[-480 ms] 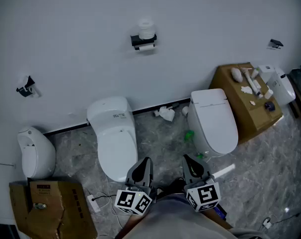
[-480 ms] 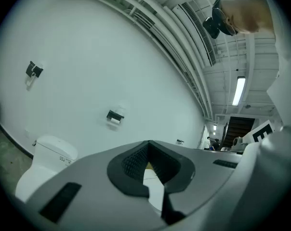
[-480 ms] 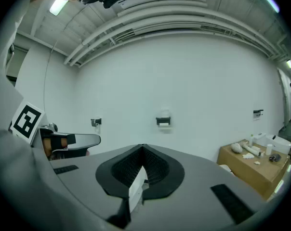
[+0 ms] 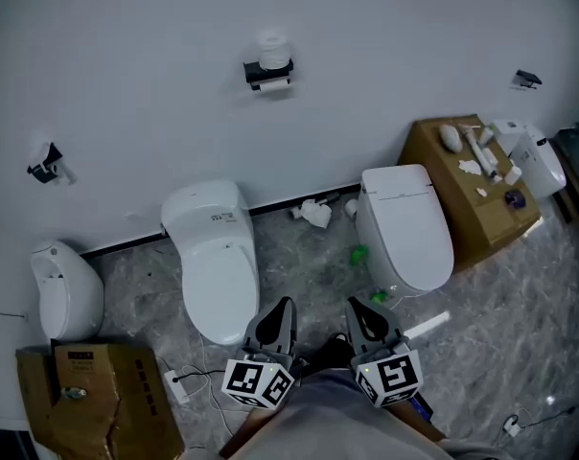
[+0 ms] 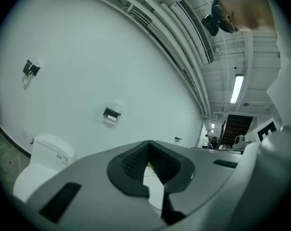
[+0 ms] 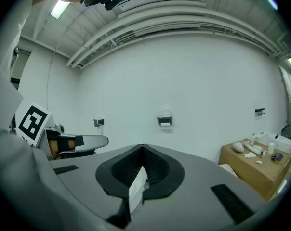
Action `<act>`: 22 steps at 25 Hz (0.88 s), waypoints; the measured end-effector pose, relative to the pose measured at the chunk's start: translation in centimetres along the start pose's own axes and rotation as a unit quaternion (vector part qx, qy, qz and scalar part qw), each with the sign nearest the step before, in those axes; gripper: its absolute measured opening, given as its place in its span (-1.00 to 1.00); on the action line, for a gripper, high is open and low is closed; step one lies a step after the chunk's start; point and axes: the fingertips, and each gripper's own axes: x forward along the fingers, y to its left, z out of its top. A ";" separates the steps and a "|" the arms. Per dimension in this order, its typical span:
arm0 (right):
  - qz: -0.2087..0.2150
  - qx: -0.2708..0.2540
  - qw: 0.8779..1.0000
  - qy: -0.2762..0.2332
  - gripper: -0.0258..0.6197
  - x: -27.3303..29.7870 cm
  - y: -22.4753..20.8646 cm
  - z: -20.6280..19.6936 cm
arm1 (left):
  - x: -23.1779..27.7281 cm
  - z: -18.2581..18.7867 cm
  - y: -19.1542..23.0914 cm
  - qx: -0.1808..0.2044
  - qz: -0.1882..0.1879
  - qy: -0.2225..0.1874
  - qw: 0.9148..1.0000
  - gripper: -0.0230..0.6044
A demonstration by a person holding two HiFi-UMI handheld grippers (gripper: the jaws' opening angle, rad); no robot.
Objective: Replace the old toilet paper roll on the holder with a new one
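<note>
A black paper holder [image 4: 267,71] is fixed high on the white wall, with a white roll [image 4: 272,46] standing on top of it and a strip of paper [image 4: 276,84] under it. It also shows small and far off as the holder [image 5: 112,113] in the left gripper view and the holder [image 6: 164,121] in the right gripper view. My left gripper [image 4: 273,322] and right gripper [image 4: 368,320] are side by side at the bottom of the head view, well short of the wall. The left gripper [image 5: 148,152] and right gripper [image 6: 141,154] are both shut and hold nothing.
Two white toilets [image 4: 213,257] [image 4: 405,228] stand against the wall with crumpled paper [image 4: 316,213] on the floor between them. A urinal [image 4: 67,290] and a cardboard box [image 4: 98,401] are at the left. A box [image 4: 467,214] with small items stands at the right.
The head view has shifted slightly, so the wall and toilets sit a little higher and further left. Both grippers stay shut in the same place.
</note>
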 end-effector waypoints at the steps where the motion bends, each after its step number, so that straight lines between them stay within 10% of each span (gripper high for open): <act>1: 0.005 0.001 1.000 0.001 -0.87 0.1 0.0 0.0 | 0.2 -0.1 -0.1 0.001 0.000 0.002 1.000 -0.91; 22: 0.069 0.001 0.998 -0.010 -0.87 10.7 -8.5 3.2 | 14.6 1.4 1.2 0.025 0.013 0.007 1.000 -0.91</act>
